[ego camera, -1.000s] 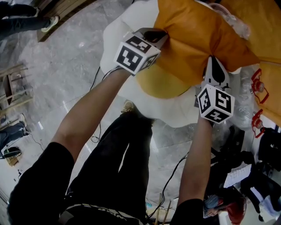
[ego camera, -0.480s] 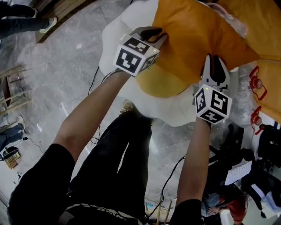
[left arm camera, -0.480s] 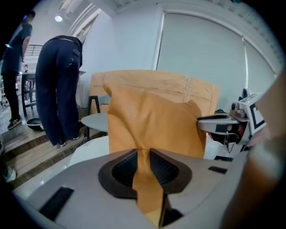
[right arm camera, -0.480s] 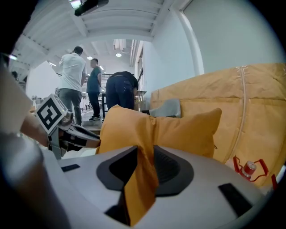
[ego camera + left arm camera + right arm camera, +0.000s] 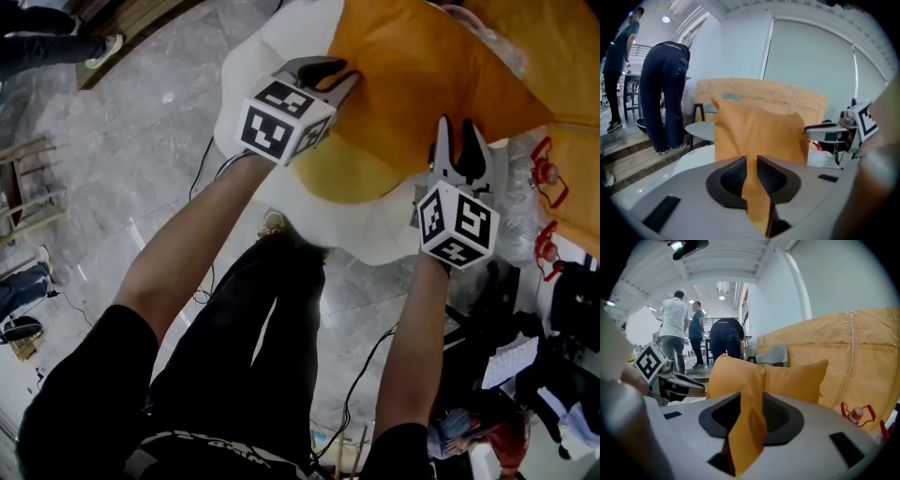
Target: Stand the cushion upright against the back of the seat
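A second ago both pairs of jaws were clamped on the orange cushion; now the left gripper and right gripper are opening, each with a loose fold between its pads. The cushion stands upright on the white seat against its covered back
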The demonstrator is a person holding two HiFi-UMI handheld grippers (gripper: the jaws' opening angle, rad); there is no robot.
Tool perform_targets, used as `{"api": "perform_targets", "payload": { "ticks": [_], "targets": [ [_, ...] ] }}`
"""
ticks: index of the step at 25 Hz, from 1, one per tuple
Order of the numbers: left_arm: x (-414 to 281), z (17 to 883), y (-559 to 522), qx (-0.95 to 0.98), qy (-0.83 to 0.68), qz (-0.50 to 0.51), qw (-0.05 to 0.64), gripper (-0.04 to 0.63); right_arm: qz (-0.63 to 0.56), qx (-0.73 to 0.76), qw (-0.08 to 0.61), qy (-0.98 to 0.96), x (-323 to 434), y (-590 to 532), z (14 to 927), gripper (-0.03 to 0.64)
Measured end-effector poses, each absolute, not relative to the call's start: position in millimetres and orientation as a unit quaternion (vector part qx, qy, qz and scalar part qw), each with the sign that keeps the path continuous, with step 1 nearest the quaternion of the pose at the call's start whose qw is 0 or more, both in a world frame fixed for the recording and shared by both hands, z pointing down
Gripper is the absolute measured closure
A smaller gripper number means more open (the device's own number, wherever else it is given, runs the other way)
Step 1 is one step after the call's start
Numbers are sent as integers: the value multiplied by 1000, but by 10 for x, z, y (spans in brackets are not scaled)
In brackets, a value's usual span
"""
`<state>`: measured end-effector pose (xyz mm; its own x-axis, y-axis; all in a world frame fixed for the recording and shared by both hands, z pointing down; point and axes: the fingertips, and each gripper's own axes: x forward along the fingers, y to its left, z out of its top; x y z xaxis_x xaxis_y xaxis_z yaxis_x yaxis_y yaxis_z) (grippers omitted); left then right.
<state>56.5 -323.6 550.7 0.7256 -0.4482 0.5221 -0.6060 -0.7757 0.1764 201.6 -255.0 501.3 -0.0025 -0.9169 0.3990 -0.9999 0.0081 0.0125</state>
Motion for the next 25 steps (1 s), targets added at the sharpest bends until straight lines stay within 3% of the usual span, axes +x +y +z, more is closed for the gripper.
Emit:
{"api": "perform_targets", "payload": {
  "ticks": [2,3,5,12,25],
  "targets": [
    [568,5420,-3169,916,-285,227,166,575,139,692,146,-693,2011,-2493,4956,501],
    [573,5371,-3122,919,-279,223,165,583,140,689,143,-696,1990,-2464,4924,562],
    [572,5263,-3005,925,-263,218,167,588,147,678,137,-707,1916,-2405,4856,588],
    [375,4668,-2384,936,-205,230,169,588,175,641,126,-737,1584,-1818,4402,594],
    [-293,2578,-902,968,-114,172,144,588,191,562,41,-804,562,-418,2345,594]
  ]
}}
